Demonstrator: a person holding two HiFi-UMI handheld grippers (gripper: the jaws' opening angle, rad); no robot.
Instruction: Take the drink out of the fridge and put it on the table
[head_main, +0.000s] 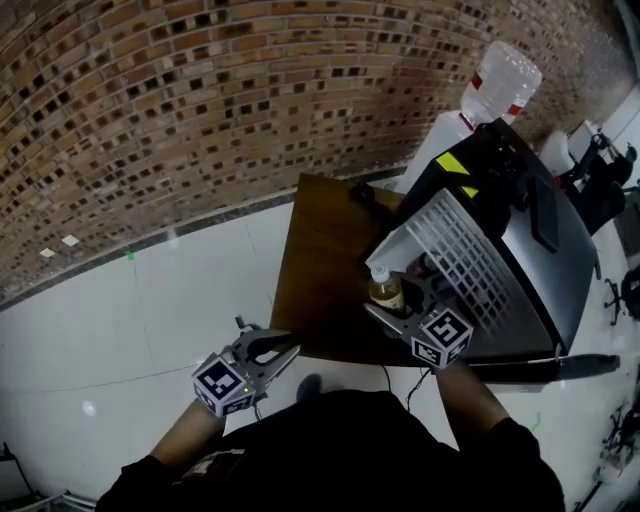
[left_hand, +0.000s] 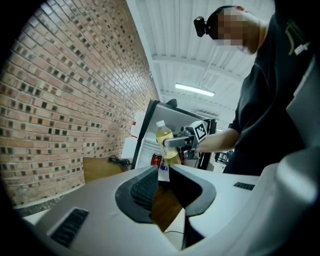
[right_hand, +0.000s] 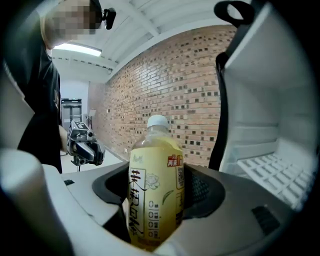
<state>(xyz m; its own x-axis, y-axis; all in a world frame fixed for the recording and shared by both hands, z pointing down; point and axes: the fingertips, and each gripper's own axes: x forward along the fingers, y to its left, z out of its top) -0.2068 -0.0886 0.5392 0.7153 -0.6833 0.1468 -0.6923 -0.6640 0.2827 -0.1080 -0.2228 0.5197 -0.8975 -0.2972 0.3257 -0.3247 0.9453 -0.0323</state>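
Note:
The drink, a clear bottle of yellow tea (head_main: 385, 290) with a white cap, stands upright between the jaws of my right gripper (head_main: 397, 303), which is shut on its body. It hangs just in front of the open mini fridge (head_main: 530, 270), above the brown table (head_main: 320, 250). The right gripper view shows the bottle (right_hand: 156, 190) filling the gap between both pads. My left gripper (head_main: 278, 350) is low off the table's front edge, over the floor, jaws a little apart and empty. From the left gripper view the bottle (left_hand: 165, 142) is seen held ahead.
A red can (left_hand: 156, 159) stays inside the fridge beside its white wire shelf (head_main: 455, 250). A black cable (head_main: 362, 192) lies at the table's far edge. A water dispenser with a large bottle (head_main: 500, 85) stands behind, against the brick wall. White tiled floor lies to the left.

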